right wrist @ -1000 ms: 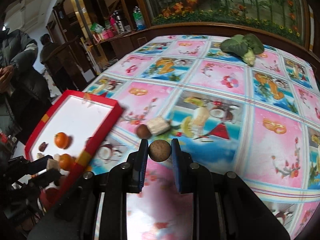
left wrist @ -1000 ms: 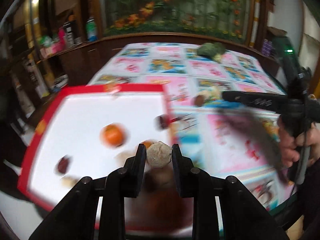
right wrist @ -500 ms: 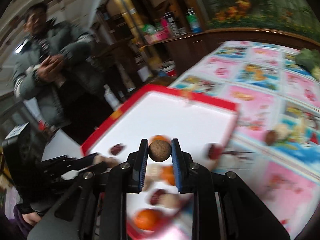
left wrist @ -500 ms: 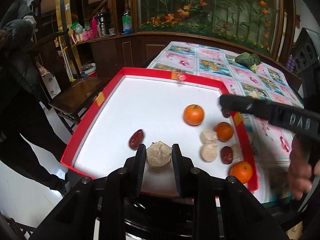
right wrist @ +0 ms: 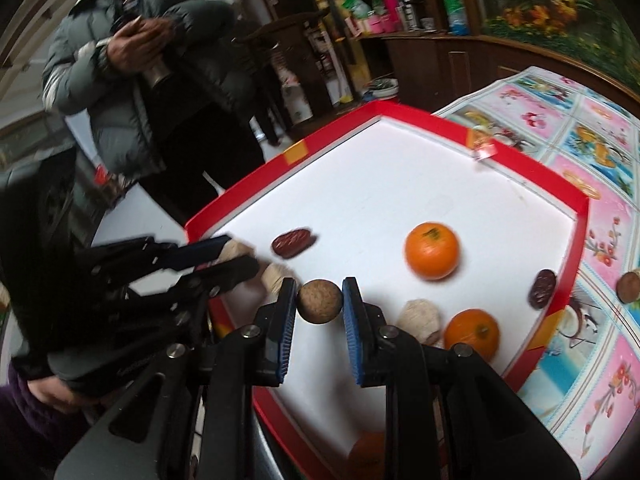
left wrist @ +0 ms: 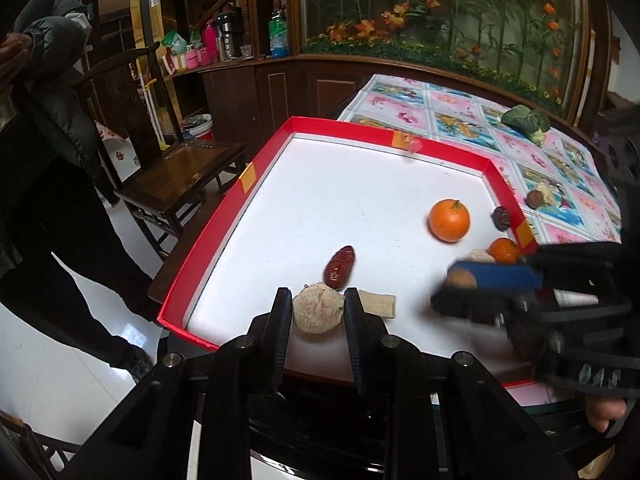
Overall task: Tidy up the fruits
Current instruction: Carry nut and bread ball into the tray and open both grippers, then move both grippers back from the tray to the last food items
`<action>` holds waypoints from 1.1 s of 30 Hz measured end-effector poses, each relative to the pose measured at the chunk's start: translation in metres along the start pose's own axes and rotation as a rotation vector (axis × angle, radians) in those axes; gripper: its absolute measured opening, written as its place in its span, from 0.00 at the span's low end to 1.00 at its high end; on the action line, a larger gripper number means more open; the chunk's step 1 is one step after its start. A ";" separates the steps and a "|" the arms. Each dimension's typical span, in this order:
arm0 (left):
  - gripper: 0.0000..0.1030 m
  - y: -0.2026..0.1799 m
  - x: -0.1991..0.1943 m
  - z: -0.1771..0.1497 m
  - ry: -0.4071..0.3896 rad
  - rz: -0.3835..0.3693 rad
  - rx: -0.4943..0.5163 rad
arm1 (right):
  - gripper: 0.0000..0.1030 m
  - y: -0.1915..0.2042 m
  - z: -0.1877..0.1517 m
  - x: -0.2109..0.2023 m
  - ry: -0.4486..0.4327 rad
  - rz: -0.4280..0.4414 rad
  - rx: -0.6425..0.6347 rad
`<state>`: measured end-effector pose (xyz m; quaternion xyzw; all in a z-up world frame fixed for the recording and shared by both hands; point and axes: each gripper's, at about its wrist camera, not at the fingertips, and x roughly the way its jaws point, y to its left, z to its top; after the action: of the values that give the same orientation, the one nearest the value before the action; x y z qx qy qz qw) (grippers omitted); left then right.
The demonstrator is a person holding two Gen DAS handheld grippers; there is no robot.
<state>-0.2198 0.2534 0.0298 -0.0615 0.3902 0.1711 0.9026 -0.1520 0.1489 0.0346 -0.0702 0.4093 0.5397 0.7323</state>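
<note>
My left gripper (left wrist: 318,310) is shut on a pale rough fruit (left wrist: 318,314), low over the near left corner of the red-rimmed white tray (left wrist: 340,124). My right gripper (right wrist: 320,300) is shut on a smooth brown round fruit (right wrist: 320,301) over the tray's (right wrist: 440,120) near side. In the tray lie a large orange (left wrist: 449,220), a smaller orange (left wrist: 504,250), a red date (left wrist: 339,266), a dark date (left wrist: 501,217) and a pale piece (left wrist: 378,305). The right gripper also shows in the left wrist view (left wrist: 460,284), and the left gripper in the right wrist view (right wrist: 236,258).
A brown fruit and a pale piece (left wrist: 536,198) lie on the patterned tablecloth (left wrist: 460,116) beyond the tray, with a green vegetable (left wrist: 524,120) farther back. A person in a grey jacket (right wrist: 152,64) stands left of the table, beside a wooden chair (left wrist: 176,168).
Both grippers have swung left from the tablecloth to over the tray, each still holding its fruit. The right gripper now sits close beside the left, lower over the tray.
</note>
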 end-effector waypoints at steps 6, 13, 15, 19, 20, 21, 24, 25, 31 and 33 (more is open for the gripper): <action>0.25 0.002 0.007 -0.003 0.023 0.032 -0.010 | 0.25 0.013 -0.010 0.015 0.071 -0.020 -0.089; 0.42 -0.002 -0.004 0.001 0.004 0.051 -0.018 | 0.25 0.002 -0.006 0.011 0.094 -0.006 -0.067; 0.43 -0.006 -0.011 0.005 -0.020 0.051 -0.013 | 0.25 -0.008 -0.001 0.002 0.064 0.012 -0.033; 0.47 -0.024 -0.019 0.013 -0.045 0.025 0.019 | 0.25 -0.042 0.008 -0.024 -0.023 0.001 0.072; 0.47 -0.030 -0.019 0.015 -0.049 0.014 0.031 | 0.25 -0.052 0.009 -0.030 -0.038 -0.014 0.095; 0.47 -0.039 -0.020 0.017 -0.054 -0.002 0.049 | 0.25 -0.062 0.011 -0.036 -0.053 -0.030 0.118; 0.48 -0.064 -0.022 0.025 -0.066 -0.065 0.093 | 0.25 -0.095 0.013 -0.057 -0.104 -0.082 0.199; 0.48 -0.073 -0.023 0.027 -0.071 -0.090 0.110 | 0.25 -0.114 0.013 -0.067 -0.122 -0.118 0.245; 0.52 -0.121 -0.030 0.032 -0.093 -0.191 0.207 | 0.25 -0.223 -0.006 -0.101 -0.129 -0.127 0.628; 0.52 -0.130 -0.030 0.032 -0.089 -0.217 0.224 | 0.25 -0.243 -0.013 -0.101 -0.119 -0.125 0.718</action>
<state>-0.1708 0.1315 0.0707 0.0053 0.3573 0.0308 0.9335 0.0388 -0.0306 0.0120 0.1979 0.5243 0.3191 0.7643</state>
